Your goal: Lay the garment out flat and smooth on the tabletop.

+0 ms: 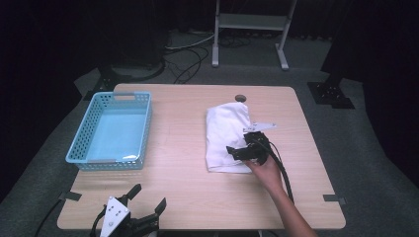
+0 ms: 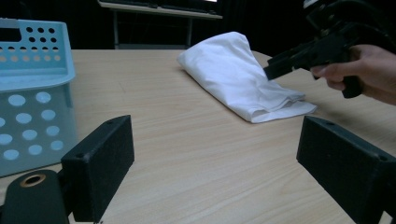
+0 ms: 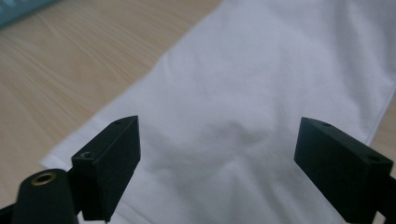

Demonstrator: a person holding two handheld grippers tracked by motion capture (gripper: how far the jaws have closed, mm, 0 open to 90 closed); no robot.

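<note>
So the folded white cloth (image 1: 226,136) sits right of center on the table (image 1: 183,163). Right gripper (image 1: 245,152) hangs over its near right edge, jaws spread. Left gripper (image 1: 147,198), near-left, is spread too. Blue basket (image 1: 111,129) far left.

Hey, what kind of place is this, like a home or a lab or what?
Probably a lab or recording studio, not a home. Black curtains surround a lone wooden table on grey carpet, cables trail across the floor, and a metal stand sits behind.
</note>
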